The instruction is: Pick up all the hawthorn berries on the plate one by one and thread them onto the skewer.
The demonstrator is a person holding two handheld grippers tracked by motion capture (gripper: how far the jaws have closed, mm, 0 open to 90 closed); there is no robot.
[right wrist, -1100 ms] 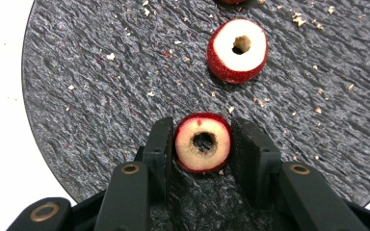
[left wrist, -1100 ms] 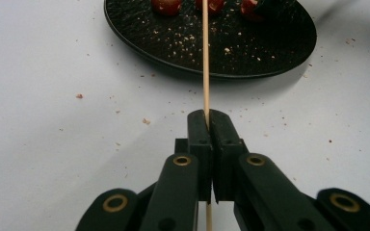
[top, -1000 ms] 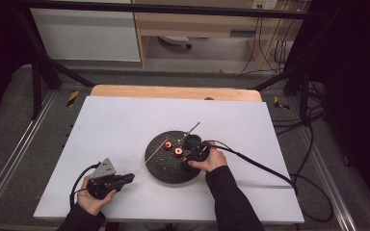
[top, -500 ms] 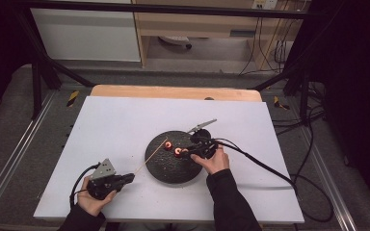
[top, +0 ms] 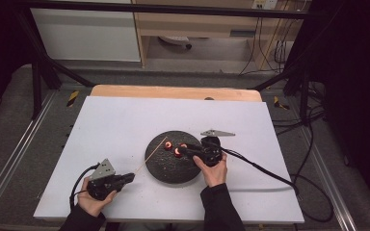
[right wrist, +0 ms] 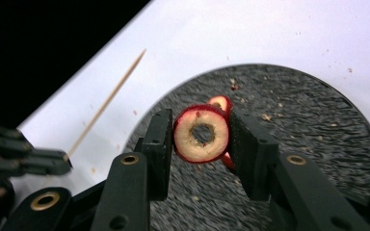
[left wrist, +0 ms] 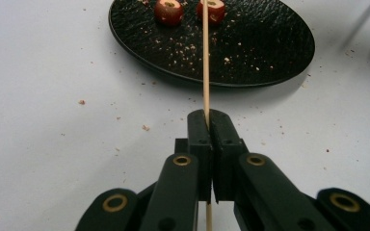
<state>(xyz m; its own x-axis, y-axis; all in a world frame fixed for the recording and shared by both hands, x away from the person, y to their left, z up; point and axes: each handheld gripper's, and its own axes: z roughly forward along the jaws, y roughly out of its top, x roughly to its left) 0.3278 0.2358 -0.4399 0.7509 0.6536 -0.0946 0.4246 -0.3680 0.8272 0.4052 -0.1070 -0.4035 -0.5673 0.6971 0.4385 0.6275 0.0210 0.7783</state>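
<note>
A black round plate (top: 173, 168) sits mid-table with a red fruit piece (top: 167, 146) lying on it. My left gripper (top: 125, 179) rests near the front left, shut on a thin wooden skewer (top: 149, 156) that points up and right over the plate's rim. From behind its jaws, the left gripper (left wrist: 208, 115) clamps the skewer (left wrist: 205, 57), which runs toward two red pieces (left wrist: 168, 10) on the plate (left wrist: 260, 48). My right gripper (top: 188, 150) hovers over the plate; the right gripper (right wrist: 200, 130) is shut on a cored red fruit ring (right wrist: 192, 144), hole facing the camera. Another red piece (right wrist: 220, 102) lies just behind.
Crumbs dot the plate (right wrist: 318, 125) and the white tabletop (top: 125, 120). The skewer (right wrist: 108, 102) and left gripper (right wrist: 24, 159) lie beyond the ring, at the left of the right gripper view. A black cable (top: 265, 168) trails right from the right gripper. A wooden strip (top: 173, 91) edges the table's far side.
My right hand has shifted slightly over the plate and rolled, so its grey top plate now points right. The left gripper and skewer have stayed put.
</note>
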